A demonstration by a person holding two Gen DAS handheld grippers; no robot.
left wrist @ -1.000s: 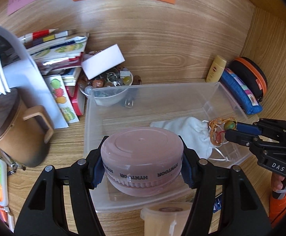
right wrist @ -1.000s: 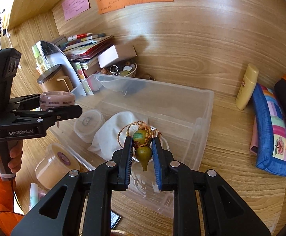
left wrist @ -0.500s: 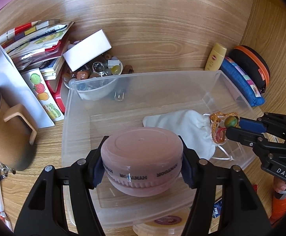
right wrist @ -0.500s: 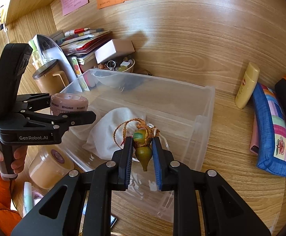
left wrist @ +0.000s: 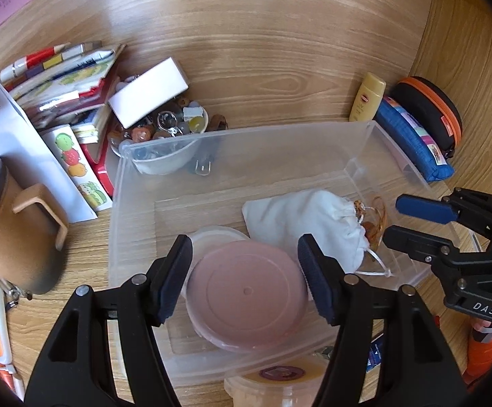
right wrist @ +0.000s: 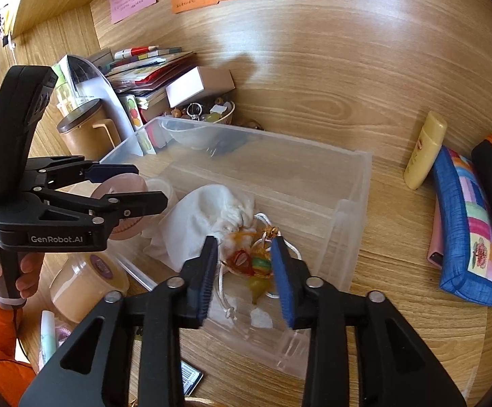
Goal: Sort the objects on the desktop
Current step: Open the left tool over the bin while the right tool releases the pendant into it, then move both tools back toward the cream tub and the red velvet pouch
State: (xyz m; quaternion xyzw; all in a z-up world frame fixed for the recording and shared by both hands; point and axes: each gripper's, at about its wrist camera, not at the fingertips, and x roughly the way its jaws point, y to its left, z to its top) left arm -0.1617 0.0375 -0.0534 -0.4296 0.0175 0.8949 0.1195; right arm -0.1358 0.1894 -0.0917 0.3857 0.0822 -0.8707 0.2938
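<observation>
A clear plastic bin (left wrist: pixel 246 130) (right wrist: pixel 347 152) holds a white drawstring pouch (left wrist: pixel 300 217) (right wrist: pixel 202 217). My left gripper (left wrist: pixel 244 247) (right wrist: pixel 147 186) hangs over the bin's near left part with its jaws opening. A pink round jar (left wrist: pixel 246 295) (right wrist: pixel 120 183) sits low between the fingers, and the pads are clear of it. It lies next to a small pale tub (left wrist: pixel 212 237). My right gripper (right wrist: pixel 244 242) (left wrist: pixel 393 218) is also opening. A gourd charm on orange cord (right wrist: pixel 259 268) (left wrist: pixel 374 217) lies in the bin below its parted pads, beside the pouch's mouth.
Left of the bin are a brown lidded mug (left wrist: pixel 5 220), stacked books (left wrist: pixel 59 78), a white box (left wrist: pixel 147 91) and a bowl of trinkets (left wrist: pixel 164 129). To its right lie a yellow tube (left wrist: pixel 366 100), a blue pouch (left wrist: pixel 412 139) and a black-orange case (left wrist: pixel 429 108). A yellowish tub (left wrist: pixel 280 383) stands in front.
Both grippers' jaws have parted. The pink jar has left the left pads and dropped into the bin. The gourd charm has fallen from the right pads into the bin by the pouch.
</observation>
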